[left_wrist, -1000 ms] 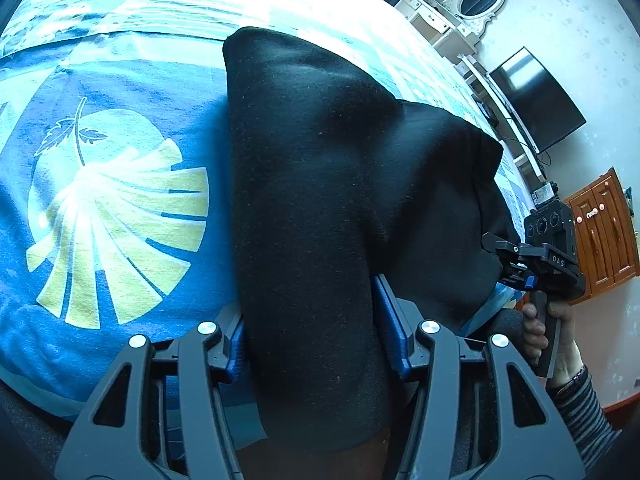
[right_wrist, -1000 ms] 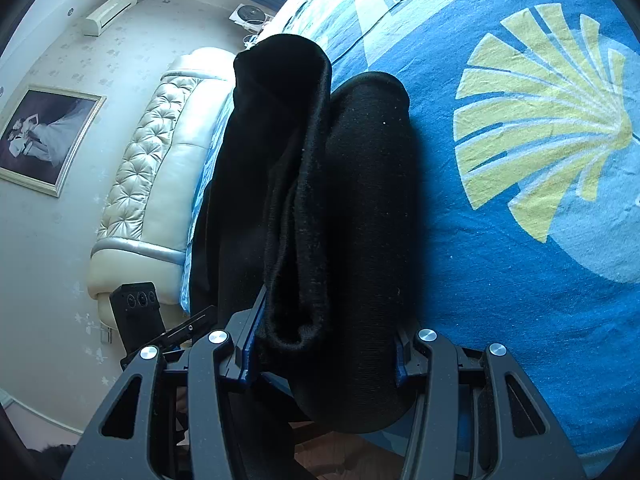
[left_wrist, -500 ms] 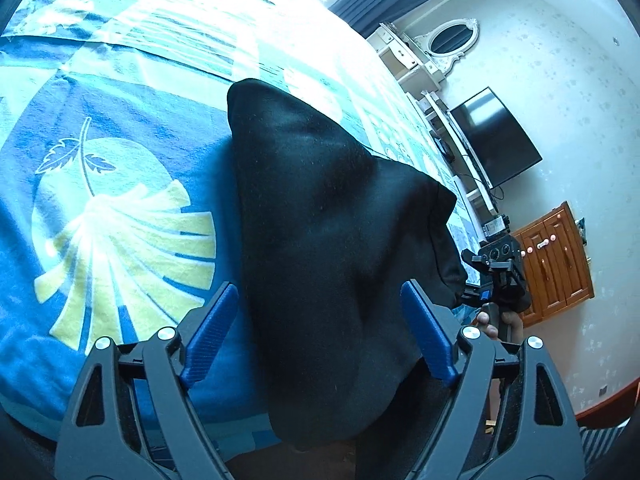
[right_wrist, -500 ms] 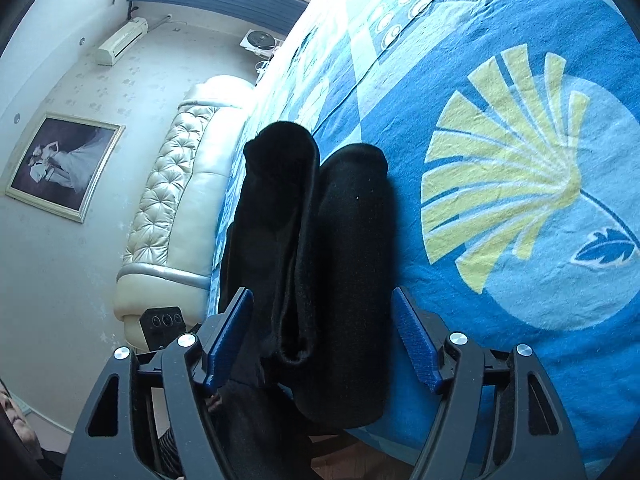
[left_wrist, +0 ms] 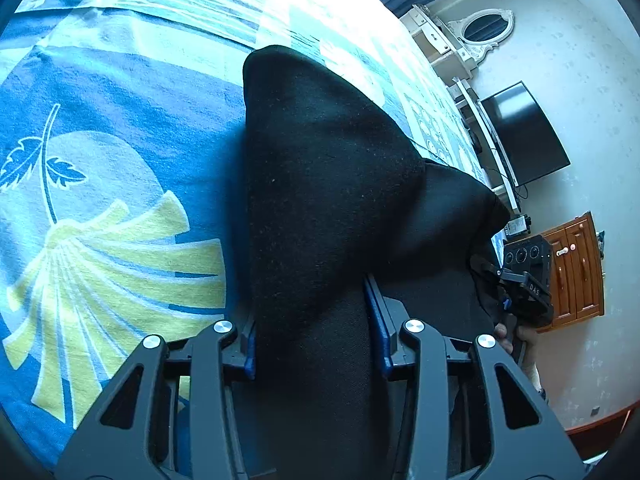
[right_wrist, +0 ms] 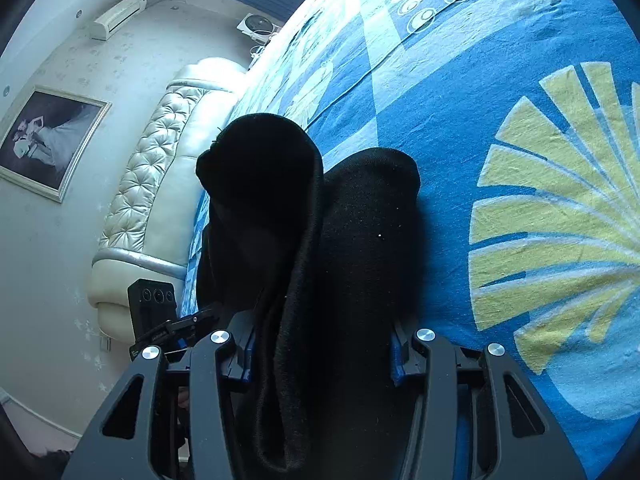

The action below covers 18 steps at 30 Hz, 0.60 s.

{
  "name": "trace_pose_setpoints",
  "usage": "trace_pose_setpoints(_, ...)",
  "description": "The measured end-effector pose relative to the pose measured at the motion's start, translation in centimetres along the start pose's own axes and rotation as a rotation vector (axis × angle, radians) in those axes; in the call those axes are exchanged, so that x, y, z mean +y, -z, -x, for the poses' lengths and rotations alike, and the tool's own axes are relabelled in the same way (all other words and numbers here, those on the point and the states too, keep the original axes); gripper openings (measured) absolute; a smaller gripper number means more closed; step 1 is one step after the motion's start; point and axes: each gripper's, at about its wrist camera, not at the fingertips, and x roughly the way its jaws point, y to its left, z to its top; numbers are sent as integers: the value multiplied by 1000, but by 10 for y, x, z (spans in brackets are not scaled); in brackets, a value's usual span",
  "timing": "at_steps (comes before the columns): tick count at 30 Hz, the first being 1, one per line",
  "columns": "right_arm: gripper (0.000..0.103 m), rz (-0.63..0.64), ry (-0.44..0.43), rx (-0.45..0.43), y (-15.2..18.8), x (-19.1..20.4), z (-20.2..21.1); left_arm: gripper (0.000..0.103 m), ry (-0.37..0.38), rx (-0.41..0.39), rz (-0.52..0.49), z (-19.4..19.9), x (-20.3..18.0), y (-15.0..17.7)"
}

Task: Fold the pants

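Pants [left_wrist: 328, 184] lie on the bed [left_wrist: 120, 168], a black folded bundle running from the bottom centre of each wrist view up toward mid-frame. Long axis runs straight away along the fingers of both tools, so each tool sits at the near end of the cloth.

Left hand-held gripper [left_wrist: 314, 344]: jaws closing, blue pads pressed against the 2 sides of a thick black fold at bottom centre. Right hand-held gripper [right_wrist: 322, 354]: jaws closing too, pads against a doubled roll of the same cloth, hem edge showing on its left.

Both tools are on the same near edge, side by side; the right one shows at the right edge of the left view, the left one at lower left of the right view. Neither is nearer the far end.

Fabric: matte black, fleecy, thick, stacked in at least 2 layers. Rounded far ends, no visible waistband or pocket. Blue bedspread with a yellow fan print shows beside it.

Judgement: the near edge is being gripped for carrying over toward the far end.
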Motion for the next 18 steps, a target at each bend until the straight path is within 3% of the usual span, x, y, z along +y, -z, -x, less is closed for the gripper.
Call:
trace_pose_setpoints(4,45,11,-13,-4,3,12,-7,38,-55,-23,-25,14,1,0)
trace_pose_setpoints(10,44,46,-47,26,3,36,-33,36,-84,-66,13,44,26,-1)
trace_pose_setpoints(18,44,-14,-75,19,8,18,-41,34,-129,-111,-41,51,34,6)
